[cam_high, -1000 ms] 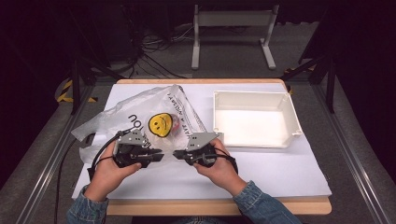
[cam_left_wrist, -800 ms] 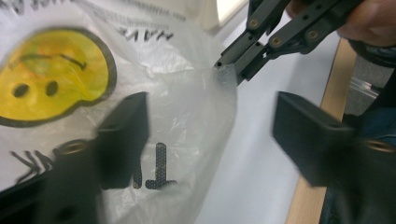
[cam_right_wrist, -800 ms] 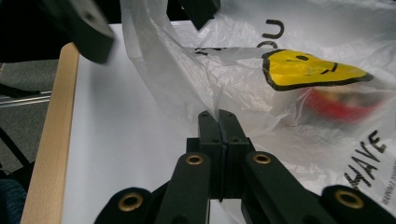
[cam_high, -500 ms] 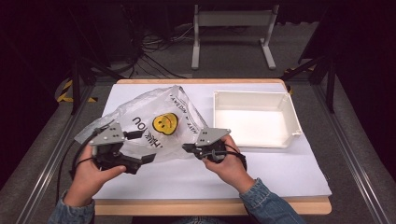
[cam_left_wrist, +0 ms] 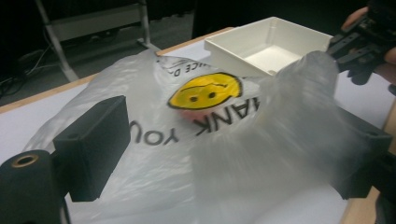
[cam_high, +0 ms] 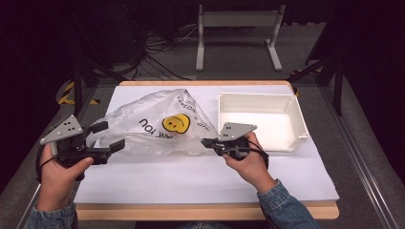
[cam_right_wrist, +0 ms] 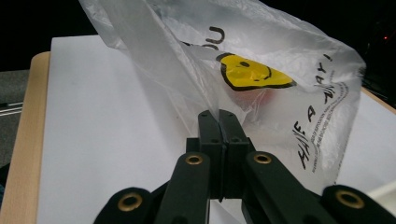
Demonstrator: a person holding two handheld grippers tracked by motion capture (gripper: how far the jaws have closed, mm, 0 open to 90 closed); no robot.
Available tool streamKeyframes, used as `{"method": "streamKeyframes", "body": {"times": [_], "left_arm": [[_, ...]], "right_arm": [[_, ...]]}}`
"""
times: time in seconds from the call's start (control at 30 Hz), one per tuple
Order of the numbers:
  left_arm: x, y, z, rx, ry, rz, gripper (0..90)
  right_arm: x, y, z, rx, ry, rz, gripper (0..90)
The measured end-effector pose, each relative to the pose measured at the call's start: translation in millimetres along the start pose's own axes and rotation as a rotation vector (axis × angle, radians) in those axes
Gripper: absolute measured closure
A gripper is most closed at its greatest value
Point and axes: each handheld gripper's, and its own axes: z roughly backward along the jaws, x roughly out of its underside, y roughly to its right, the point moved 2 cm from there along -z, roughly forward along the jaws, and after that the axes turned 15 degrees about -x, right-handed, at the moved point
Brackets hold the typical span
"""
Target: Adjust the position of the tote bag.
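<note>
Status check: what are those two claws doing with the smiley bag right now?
Right gripper shut on plastic bag. Left gripper open, jaws just opened. White bin beside bag, nothing blocking.

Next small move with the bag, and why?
Probably close the left tool on the bag's near edge. Its jaws stand wide open, and film drapes across one jaw in the left gripper view. The right tool is already shut on the bag's film, so a second grip would let the mouth be pulled open.

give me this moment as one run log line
left gripper: open, jaws just opened, bag film between them | right gripper: shut on plastic bag edge | white tray: beside bag, looks empty
</note>
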Motion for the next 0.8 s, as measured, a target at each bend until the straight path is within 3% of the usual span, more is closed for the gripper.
{"method": "streamKeyframes", "body": {"times": [0.17,0.3,0.37,0.67,0.8], "left_arm": [[7.0,-14.8,-3.5,-0.025,-0.020,0.038,12.5],[12.3,-21.3,-10.9,-0.063,-0.050,0.043,12.1],[14.2,-25.8,-12.0,-0.058,-0.050,0.064,12.0],[18.1,-43.5,-10.0,-0.100,-0.040,0.102,11.4],[23.9,-48.8,-17.8,-0.106,-0.073,0.108,10.8]], "right_arm": [[5.9,6.2,13.2,-0.001,-0.009,-0.022,89.0],[9.6,8.2,19.8,0.004,-0.021,-0.017,89.5],[12.3,10.4,23.7,0.008,-0.023,-0.023,89.5],[31.5,24.3,35.3,0.030,-0.047,-0.092,89.3],[36.9,28.1,36.8,0.036,-0.051,-0.109,88.7]]}}
